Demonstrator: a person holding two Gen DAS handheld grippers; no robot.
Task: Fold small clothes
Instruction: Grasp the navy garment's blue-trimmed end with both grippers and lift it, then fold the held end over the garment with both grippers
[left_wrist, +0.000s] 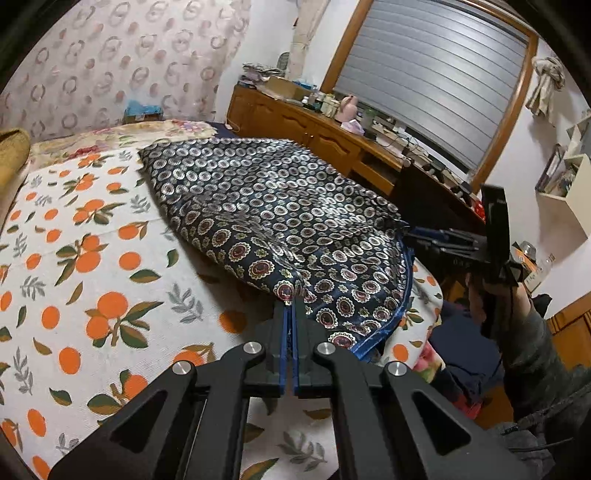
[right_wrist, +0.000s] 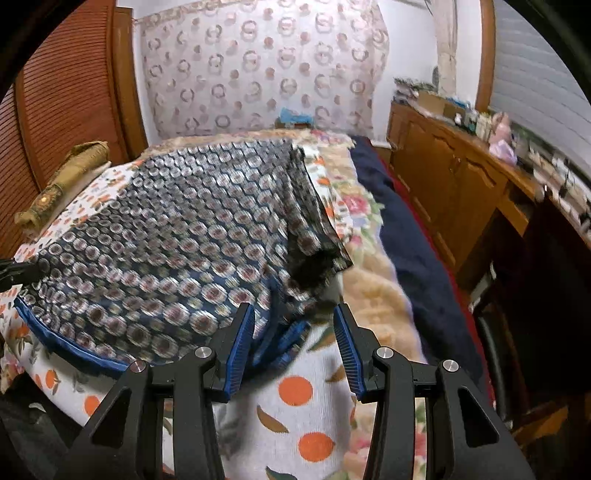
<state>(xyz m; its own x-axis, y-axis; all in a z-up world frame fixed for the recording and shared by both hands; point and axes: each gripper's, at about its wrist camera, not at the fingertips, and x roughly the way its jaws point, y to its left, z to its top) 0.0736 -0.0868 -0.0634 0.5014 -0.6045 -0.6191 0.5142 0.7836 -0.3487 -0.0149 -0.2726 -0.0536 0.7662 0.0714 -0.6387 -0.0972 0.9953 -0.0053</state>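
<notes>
A dark blue patterned garment (left_wrist: 280, 206) with round medallion print and a blue hem lies spread on the orange-print sheet (left_wrist: 74, 240) of the bed. My left gripper (left_wrist: 290, 301) is shut on its near edge. The right gripper (left_wrist: 417, 232) shows in the left wrist view at the garment's right corner. In the right wrist view the garment (right_wrist: 166, 240) fills the left half, blurred. My right gripper (right_wrist: 293, 314) is open, its blue pads (right_wrist: 242, 343) apart, with the blue hem corner (right_wrist: 291, 338) lying loose between them. The left gripper (right_wrist: 26, 271) shows at the far left.
A wooden cabinet (left_wrist: 314, 129) with clutter runs along the bed's far side under a shuttered window (left_wrist: 443, 74). A dark blue blanket (right_wrist: 406, 229) and a floral blanket (right_wrist: 373, 280) lie beside the sheet. A tan pillow (right_wrist: 66, 177) lies by the wooden headboard (right_wrist: 66, 92).
</notes>
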